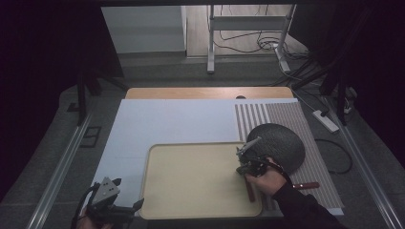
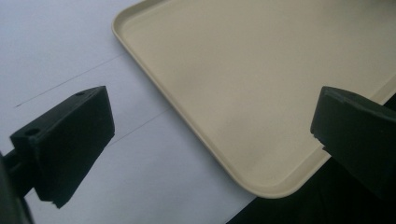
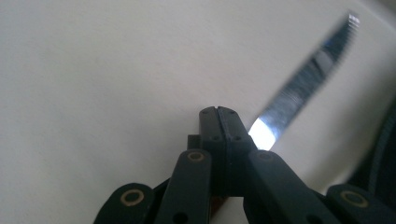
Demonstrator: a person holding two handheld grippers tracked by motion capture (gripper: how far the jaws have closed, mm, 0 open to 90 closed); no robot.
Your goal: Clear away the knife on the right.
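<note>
A beige tray (image 1: 191, 210) lies on the white sheet at the table's near side. My right gripper (image 1: 244, 161) is over the tray's right part, shut on a knife. The knife's steel blade (image 3: 303, 84) juts up and to the right past the closed jaws, and its dark red handle (image 1: 250, 191) runs back under the hand. My left gripper (image 1: 126, 208) hovers by the tray's near left corner (image 2: 271, 186), open, with nothing between its jaws. A dark round plate (image 1: 282, 145) rests on the striped placemat (image 1: 286, 114), just right of the right gripper.
Another red-handled utensil (image 1: 305, 185) lies on the placemat by the person's right wrist. The white sheet (image 1: 167, 119) stretches behind and left of the tray. A wooden table edge (image 1: 205, 92) runs along the back, with cables and a metal stand on the floor beyond.
</note>
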